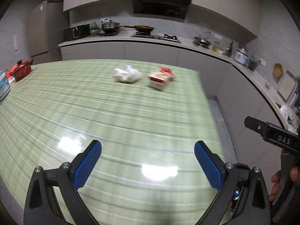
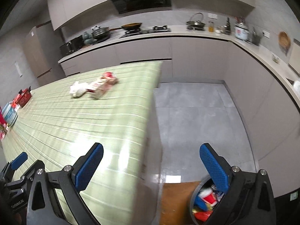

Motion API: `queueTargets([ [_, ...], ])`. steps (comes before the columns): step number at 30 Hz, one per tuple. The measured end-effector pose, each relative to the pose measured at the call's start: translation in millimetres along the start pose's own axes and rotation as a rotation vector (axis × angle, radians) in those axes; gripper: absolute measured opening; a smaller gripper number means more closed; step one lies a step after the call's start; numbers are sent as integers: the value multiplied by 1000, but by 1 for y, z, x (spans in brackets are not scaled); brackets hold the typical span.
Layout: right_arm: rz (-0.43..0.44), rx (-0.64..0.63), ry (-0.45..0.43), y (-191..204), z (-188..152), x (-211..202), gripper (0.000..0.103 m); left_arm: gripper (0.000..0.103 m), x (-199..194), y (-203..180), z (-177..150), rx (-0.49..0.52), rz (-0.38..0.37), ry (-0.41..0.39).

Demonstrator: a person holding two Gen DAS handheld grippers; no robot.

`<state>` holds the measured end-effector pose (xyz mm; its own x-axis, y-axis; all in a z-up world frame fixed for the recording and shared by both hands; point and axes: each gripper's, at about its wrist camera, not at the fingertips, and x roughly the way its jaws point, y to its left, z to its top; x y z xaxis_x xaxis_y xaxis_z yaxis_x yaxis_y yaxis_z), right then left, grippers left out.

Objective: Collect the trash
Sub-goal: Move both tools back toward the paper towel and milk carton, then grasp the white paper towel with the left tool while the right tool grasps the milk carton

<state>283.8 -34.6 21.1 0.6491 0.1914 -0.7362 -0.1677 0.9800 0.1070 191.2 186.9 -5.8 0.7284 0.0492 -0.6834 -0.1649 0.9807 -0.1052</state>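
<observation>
A crumpled white paper wad point(image 1: 127, 74) and a red-and-white carton point(image 1: 161, 78) lie side by side at the far end of the green striped table point(image 1: 93, 116). Both show in the right wrist view too, the wad point(image 2: 77, 90) left of the carton point(image 2: 104, 85). My left gripper point(image 1: 148, 162) is open and empty above the table's near part. My right gripper point(image 2: 151, 166) is open and empty, over the table's right edge. A round trash bin point(image 2: 203, 204) with colourful trash inside stands on the floor below its right finger.
A red pot point(image 1: 22, 71) and a white-blue tub point(image 1: 3, 87) stand at the table's left edge. A kitchen counter point(image 1: 131, 39) with cookware runs along the back and right wall. Grey floor point(image 2: 196, 116) lies right of the table. A brown board point(image 2: 178, 202) lies beside the bin.
</observation>
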Motion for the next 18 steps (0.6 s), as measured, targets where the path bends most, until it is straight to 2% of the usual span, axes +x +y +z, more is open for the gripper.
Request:
queueTargets([
  [4, -1, -12, 21, 55, 19, 33, 103, 100, 23, 40, 24, 2, 5, 3],
  [9, 0, -13, 37, 102, 40, 70, 103, 100, 51, 72, 48, 30, -4, 16],
  [18, -18, -18, 58, 143, 75, 122, 103, 100, 98, 109, 82, 53, -31, 33],
])
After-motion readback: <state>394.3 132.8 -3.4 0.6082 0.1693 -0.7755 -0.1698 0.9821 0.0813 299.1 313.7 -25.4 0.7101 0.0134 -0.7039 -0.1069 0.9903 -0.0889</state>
